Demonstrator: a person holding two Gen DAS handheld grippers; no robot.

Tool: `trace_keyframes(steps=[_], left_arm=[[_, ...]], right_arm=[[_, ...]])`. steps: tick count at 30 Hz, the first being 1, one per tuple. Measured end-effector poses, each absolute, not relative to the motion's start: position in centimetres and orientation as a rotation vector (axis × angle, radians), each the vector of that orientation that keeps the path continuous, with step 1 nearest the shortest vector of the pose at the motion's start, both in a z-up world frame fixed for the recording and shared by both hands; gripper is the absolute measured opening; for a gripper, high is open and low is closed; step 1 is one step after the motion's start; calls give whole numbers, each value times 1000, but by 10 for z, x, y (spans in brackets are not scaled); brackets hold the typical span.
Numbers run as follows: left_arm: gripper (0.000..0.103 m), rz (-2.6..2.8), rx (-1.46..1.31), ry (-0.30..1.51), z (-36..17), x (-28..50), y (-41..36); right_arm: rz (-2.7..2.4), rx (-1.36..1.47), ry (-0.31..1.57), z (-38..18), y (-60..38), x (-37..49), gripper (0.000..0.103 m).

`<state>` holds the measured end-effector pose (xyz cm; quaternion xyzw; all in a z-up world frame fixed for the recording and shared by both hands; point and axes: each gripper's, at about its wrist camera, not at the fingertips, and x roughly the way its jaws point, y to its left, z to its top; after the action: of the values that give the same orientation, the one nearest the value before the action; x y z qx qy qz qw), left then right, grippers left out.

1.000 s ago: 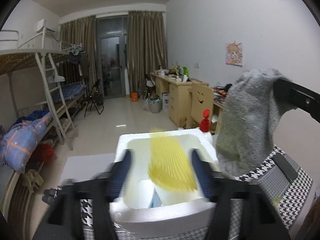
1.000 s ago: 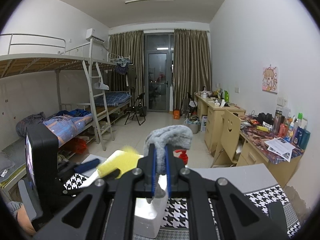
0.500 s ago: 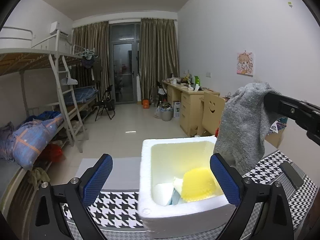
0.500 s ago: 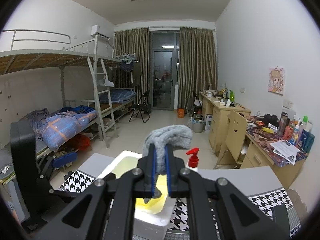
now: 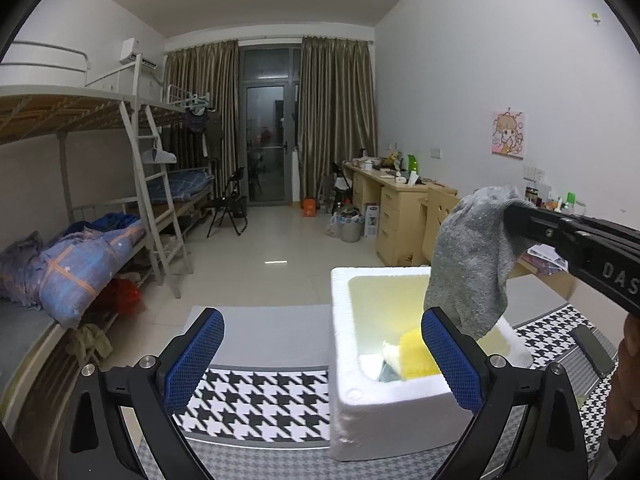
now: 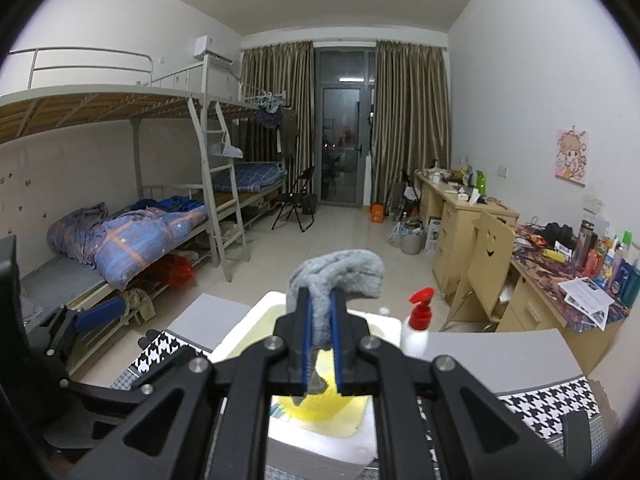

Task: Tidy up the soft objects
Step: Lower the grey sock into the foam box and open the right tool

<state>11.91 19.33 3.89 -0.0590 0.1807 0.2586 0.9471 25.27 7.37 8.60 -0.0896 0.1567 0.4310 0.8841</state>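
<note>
While clamped in the right tool (image 6: 320, 344), one grey sock (image 6: 340, 276) hangs over a white foam box (image 5: 384, 404) on the houndstooth-covered desk (image 5: 256, 404). Box contents: one yellow sponge (image 5: 418, 354), lying at the bottom. Left tool (image 5: 324, 356): jaws spread wide, empty, just before the box.

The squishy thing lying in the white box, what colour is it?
Yellow. The sponge lying inside the foam box shows best in the left wrist view.
</note>
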Motion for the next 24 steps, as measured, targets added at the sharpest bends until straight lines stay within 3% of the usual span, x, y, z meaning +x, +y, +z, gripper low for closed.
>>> trace_keyframes(steps=[13, 15, 18, 20, 24], left_arm=[[101, 574, -133, 380, 32, 101, 213], [101, 576, -142, 378, 31, 99, 216], [101, 586, -147, 384, 30, 96, 220], [101, 592, -145, 387, 29, 95, 222], [101, 593, -148, 386, 28, 93, 223]], right_arm=[[905, -248, 435, 63, 113, 264, 16], [902, -255, 446, 59, 117, 266, 21], [906, -250, 474, 56, 123, 272, 38], [911, -248, 504, 54, 125, 275, 67], [902, -240, 510, 55, 122, 274, 69]])
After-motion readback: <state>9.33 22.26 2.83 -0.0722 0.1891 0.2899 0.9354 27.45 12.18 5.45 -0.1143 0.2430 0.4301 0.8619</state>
